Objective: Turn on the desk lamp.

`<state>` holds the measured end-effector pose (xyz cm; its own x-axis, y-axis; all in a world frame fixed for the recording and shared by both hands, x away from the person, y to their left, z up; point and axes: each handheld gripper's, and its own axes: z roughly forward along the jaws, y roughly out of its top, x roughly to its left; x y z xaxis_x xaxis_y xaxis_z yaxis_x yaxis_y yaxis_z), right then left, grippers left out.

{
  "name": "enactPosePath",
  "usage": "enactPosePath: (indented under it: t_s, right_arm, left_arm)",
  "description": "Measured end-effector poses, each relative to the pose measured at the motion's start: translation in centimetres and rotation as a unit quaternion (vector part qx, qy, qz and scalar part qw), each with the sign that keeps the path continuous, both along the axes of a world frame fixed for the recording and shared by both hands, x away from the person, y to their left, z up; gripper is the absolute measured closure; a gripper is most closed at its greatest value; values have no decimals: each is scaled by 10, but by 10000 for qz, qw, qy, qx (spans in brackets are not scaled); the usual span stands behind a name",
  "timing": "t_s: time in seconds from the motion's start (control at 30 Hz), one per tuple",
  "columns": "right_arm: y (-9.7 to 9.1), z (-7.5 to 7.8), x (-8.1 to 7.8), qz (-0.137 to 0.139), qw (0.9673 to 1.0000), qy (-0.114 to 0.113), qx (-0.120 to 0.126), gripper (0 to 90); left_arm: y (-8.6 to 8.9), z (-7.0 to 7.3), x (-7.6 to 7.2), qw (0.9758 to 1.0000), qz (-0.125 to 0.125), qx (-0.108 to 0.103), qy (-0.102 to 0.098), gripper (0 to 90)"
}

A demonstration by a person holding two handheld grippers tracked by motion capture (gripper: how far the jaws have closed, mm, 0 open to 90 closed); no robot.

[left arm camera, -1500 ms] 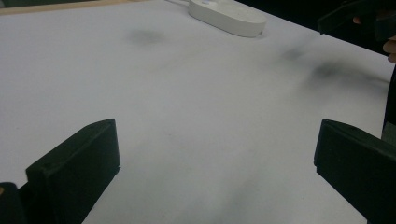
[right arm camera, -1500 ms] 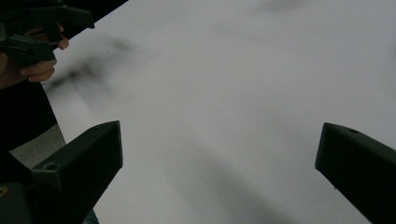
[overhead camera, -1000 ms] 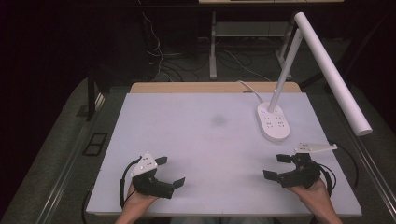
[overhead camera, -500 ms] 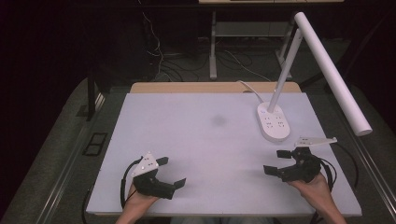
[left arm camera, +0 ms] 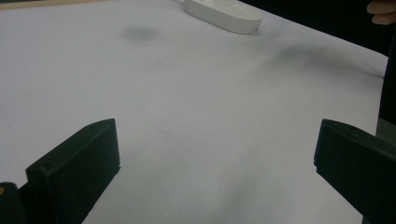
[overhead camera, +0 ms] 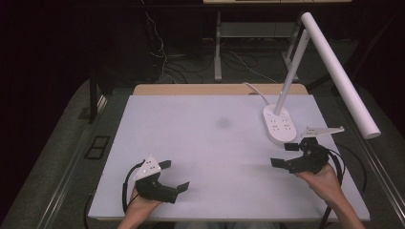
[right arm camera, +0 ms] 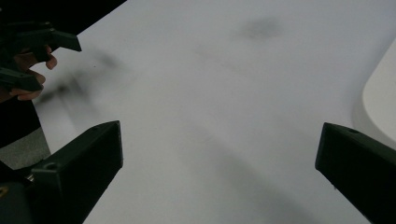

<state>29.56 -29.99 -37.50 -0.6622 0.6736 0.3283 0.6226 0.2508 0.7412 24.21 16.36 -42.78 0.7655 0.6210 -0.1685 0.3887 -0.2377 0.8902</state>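
No task is named. My left gripper (overhead camera: 175, 175) rests low over the white table top (overhead camera: 215, 143) near its front left, held by a hand. Its jaws stand wide apart with nothing between them, and in the left gripper view (left arm camera: 217, 172) only bare table lies between them. My right gripper (overhead camera: 282, 154) is at the front right, just short of the lamp base (overhead camera: 279, 125), open and empty. The right gripper view (right arm camera: 219, 168) shows bare table between its jaws.
A white desk lamp stands at the back right, its long arm (overhead camera: 334, 71) slanting out over the table's right edge. The lamp base (left arm camera: 224, 10) (right arm camera: 380, 105) is oval. A faint dark smudge (overhead camera: 223, 123) marks the table's middle. Cables trail on the floor behind.
My right gripper has moved a little away from the person, closer to the lamp base. The left gripper has stayed where it was.
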Motion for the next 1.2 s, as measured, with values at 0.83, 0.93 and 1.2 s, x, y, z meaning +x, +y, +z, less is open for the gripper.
enactPosePath:
  t_s: [0.83, 0.93, 1.2]
  right_arm:
    - [-15, 0, 42, -176, 9998, 61, -80, 1]
    - [-17, 1, 47, -227, 9997, 70, -89, 1]
    - [-24, 3, 60, -351, 9993, 35, -96, 1]
  left_arm:
    - [0, 0, 0, 10000, -3, 17, -16, 0]
    - [1, 0, 0, 10000, -6, 24, -14, 0]
    - [0, 0, -1, 10000, -15, 20, -15, 0]
